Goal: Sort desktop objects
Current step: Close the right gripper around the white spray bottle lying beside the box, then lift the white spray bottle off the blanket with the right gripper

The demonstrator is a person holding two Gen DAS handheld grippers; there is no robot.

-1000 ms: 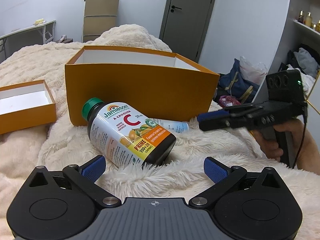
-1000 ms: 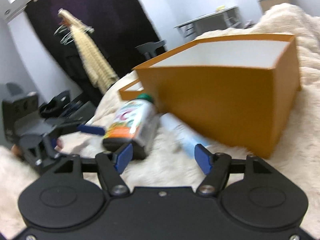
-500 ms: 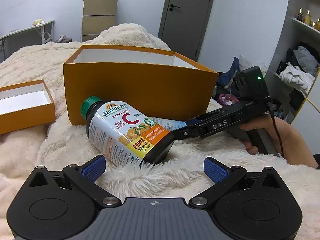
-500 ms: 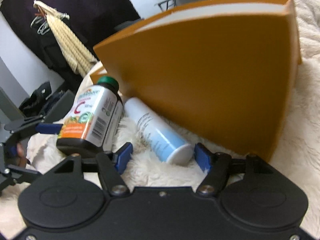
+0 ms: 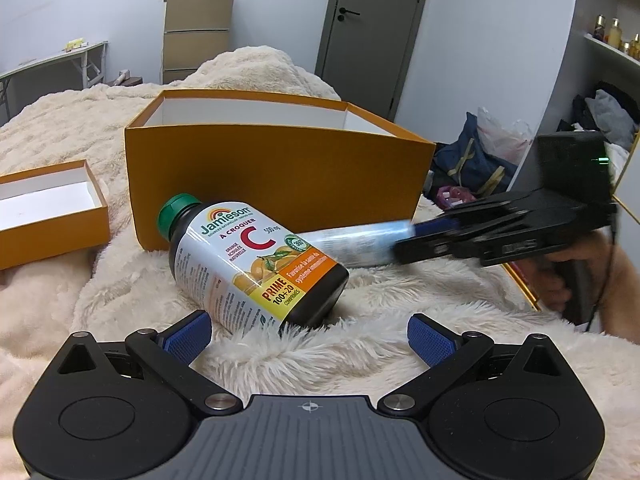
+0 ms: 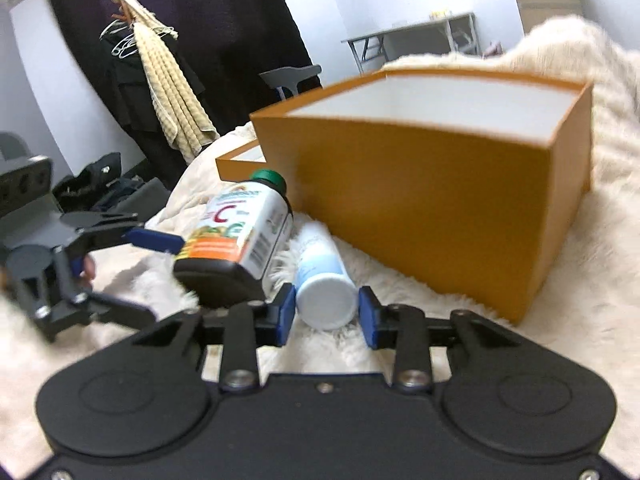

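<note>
A Jamieson vitamin C bottle [image 5: 256, 264] with a green cap lies on the fluffy blanket in front of a large orange box [image 5: 276, 168]. A pale blue and white tube [image 5: 356, 246] lies behind it. My left gripper [image 5: 308, 338] is open and empty, just short of the bottle. My right gripper [image 6: 326, 312] has its pads closed on either side of the tube's [image 6: 324, 280] white end; it also shows in the left wrist view [image 5: 420, 242]. The bottle [image 6: 236, 240] lies just left of the tube.
A shallow orange lid [image 5: 48, 208] with a white inside lies left of the big box [image 6: 440, 184]. The cream blanket [image 5: 360, 340] covers the whole surface. A door, cabinet and shelves stand behind.
My right gripper moved in onto the tube's end and narrowed its jaws around it. The tube looks blurred and slightly shifted. My left gripper has stayed open and still.
</note>
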